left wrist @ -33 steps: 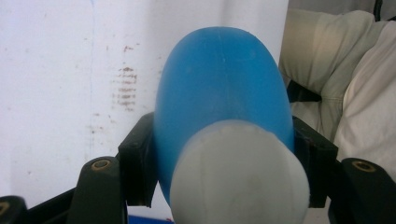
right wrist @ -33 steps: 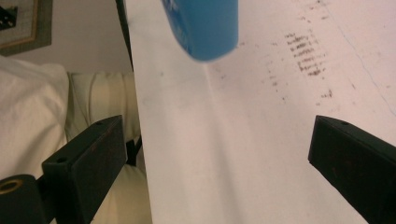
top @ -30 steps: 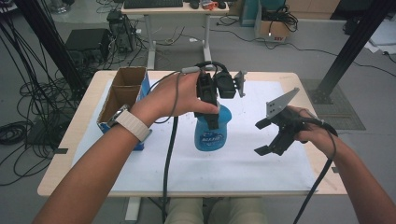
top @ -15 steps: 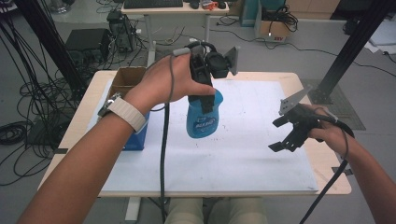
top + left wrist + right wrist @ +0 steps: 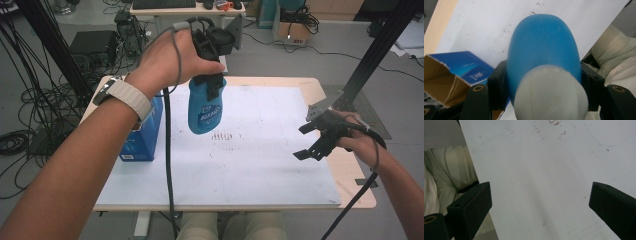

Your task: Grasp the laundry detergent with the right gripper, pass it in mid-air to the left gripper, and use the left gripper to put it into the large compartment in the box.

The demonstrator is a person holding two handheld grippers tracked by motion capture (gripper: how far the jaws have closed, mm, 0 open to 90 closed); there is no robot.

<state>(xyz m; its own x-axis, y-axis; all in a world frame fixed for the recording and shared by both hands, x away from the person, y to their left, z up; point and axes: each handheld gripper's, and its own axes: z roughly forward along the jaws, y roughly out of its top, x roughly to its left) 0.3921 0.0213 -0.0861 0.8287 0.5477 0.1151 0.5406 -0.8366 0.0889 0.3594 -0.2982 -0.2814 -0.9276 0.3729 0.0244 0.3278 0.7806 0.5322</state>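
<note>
Left tool: my left tool (image 5: 214, 85) grips the blue bottle (image 5: 205, 107) near its white top, one jaw on each side; in the left gripper view the jaws press the blue body just below the white cap (image 5: 550, 96).
Blue bottle: I hold it lifted clear of the counter (image 5: 260, 165), hanging bottom-down over the far left part of the white sheet (image 5: 250, 150).
Right tool: my right tool (image 5: 312, 142) hovers over the sheet's right edge with its jaws spread wide and nothing between them; the right gripper view looks down on bare sheet between the two jaws.
Blue box: an opened blue carton (image 5: 142, 135) stands at the counter's left edge, just beside and below the raised bottle; its torn flap shows in the left gripper view (image 5: 456, 72).
Sheet marks: dark smudges (image 5: 226, 135) lie on the sheet under the bottle.
In the way: my left forearm (image 5: 85, 165) crosses over the carton's near side; the left tool's cable (image 5: 167, 150) hangs down across the sheet.
</note>
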